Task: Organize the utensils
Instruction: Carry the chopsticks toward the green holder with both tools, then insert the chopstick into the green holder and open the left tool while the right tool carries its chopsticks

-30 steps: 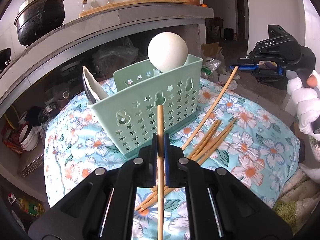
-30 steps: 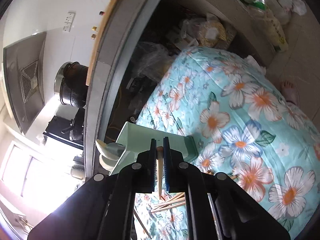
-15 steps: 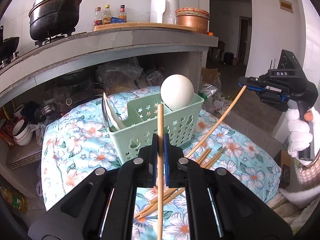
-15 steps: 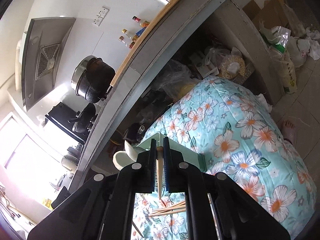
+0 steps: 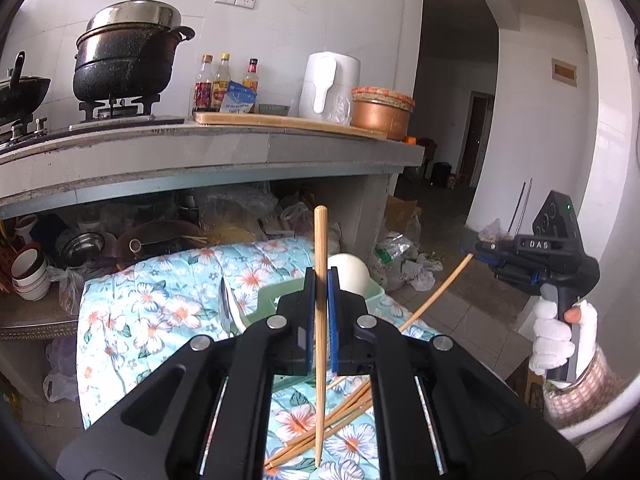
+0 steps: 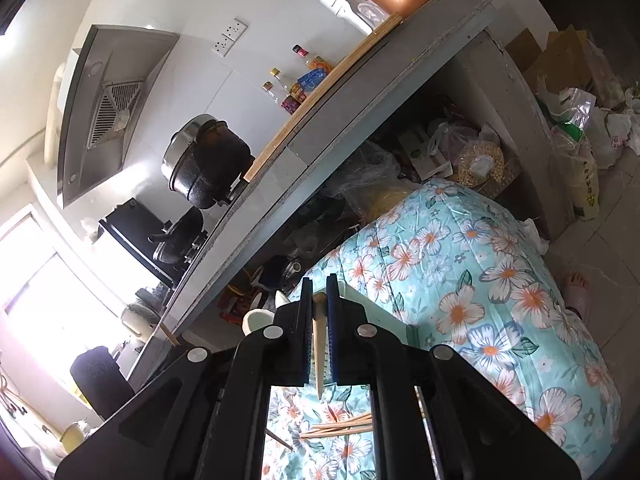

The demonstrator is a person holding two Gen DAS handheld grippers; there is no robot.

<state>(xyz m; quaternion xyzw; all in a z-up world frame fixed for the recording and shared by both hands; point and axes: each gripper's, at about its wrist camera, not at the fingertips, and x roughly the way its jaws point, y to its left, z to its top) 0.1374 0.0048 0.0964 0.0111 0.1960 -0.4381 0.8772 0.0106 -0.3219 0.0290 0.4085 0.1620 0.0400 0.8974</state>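
Left gripper [image 5: 320, 280] is clamped on one upright chopstick [image 5: 320, 248]; right gripper [image 6: 319, 292] is clamped on a second chopstick [image 6: 319, 360]. Both hang above the green utensil basket [image 5: 276, 300], loose chopsticks [image 5: 340, 412] lying on the floral cloth [image 5: 160, 292]. For a clean drop, each tip should be centred over an empty compartment, clear of the white ladle [image 5: 348, 272], then lowered before release.
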